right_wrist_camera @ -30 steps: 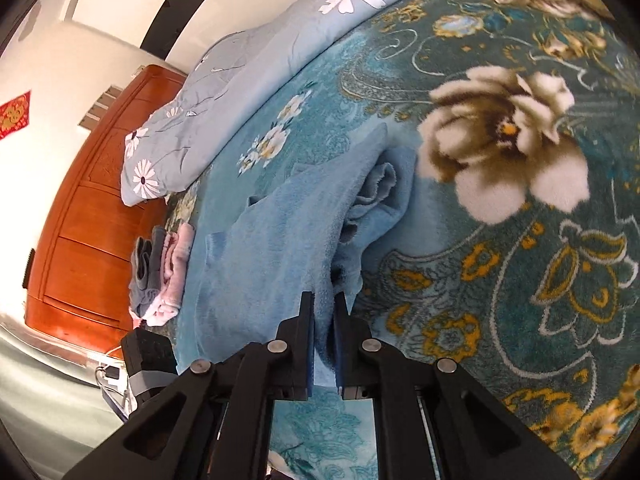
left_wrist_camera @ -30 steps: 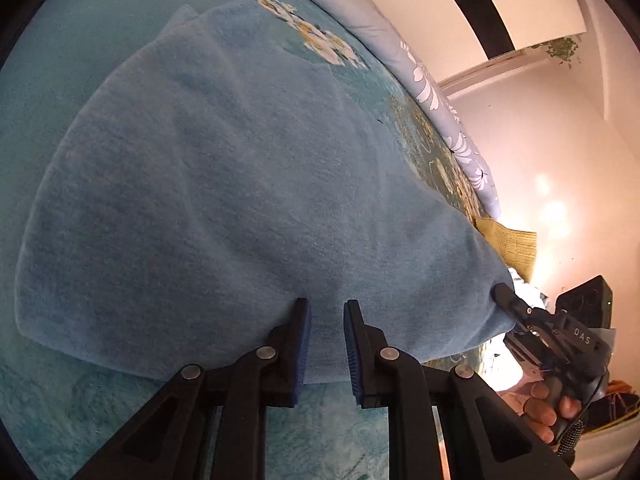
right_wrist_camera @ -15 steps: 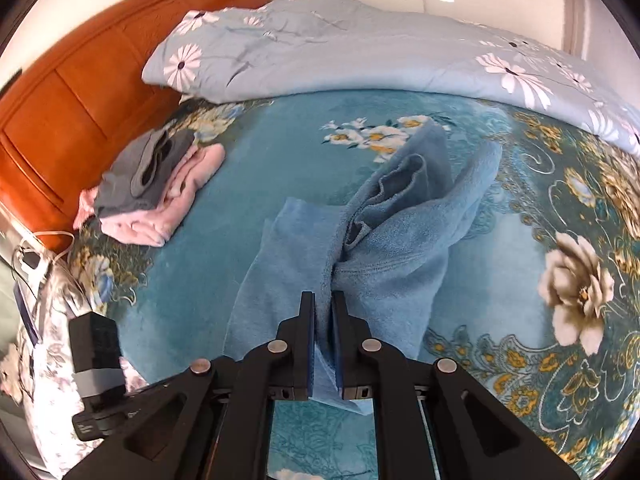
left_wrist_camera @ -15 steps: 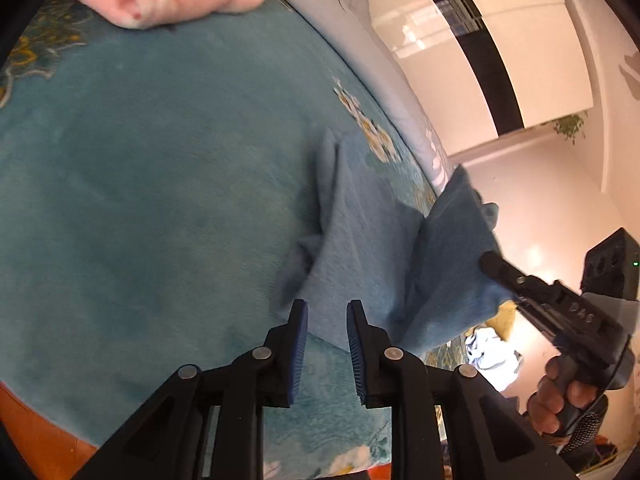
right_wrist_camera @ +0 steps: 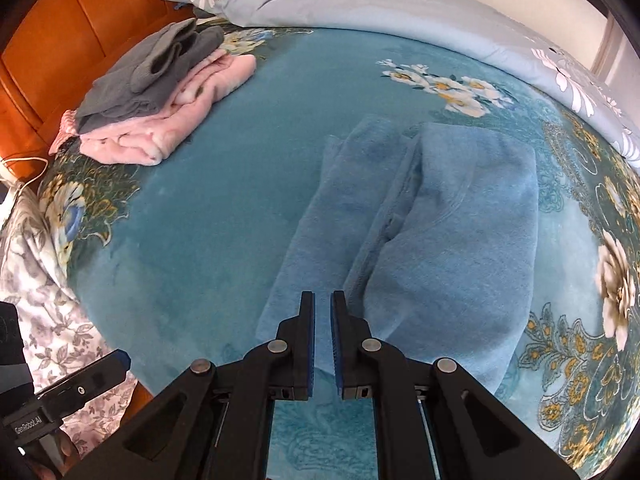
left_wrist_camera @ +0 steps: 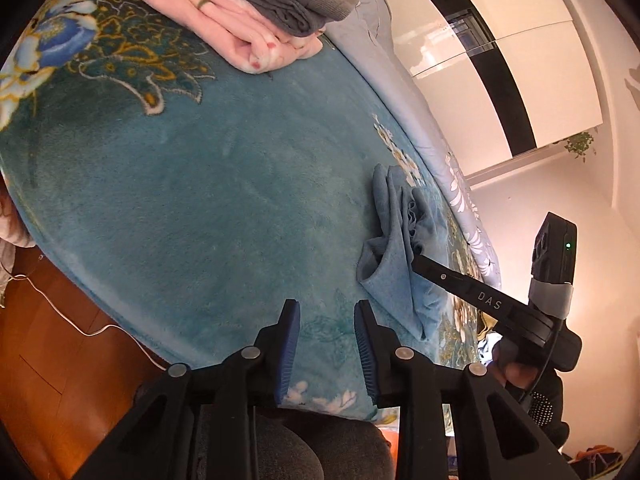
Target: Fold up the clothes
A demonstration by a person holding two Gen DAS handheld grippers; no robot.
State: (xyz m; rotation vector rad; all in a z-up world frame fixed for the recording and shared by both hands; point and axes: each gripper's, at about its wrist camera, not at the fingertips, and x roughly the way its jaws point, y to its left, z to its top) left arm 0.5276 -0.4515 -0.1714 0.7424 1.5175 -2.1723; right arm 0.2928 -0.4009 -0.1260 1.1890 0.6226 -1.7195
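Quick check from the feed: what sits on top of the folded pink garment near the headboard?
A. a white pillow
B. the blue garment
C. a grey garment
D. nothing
C: in the right wrist view a grey garment lies folded on top of the pink garment, while the blue garment lies apart from them on the teal blanket.

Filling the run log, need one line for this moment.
task: fold clothes | left claw: opening, empty | right claw: shut on blue garment | pink and grey pile: folded, apart from it
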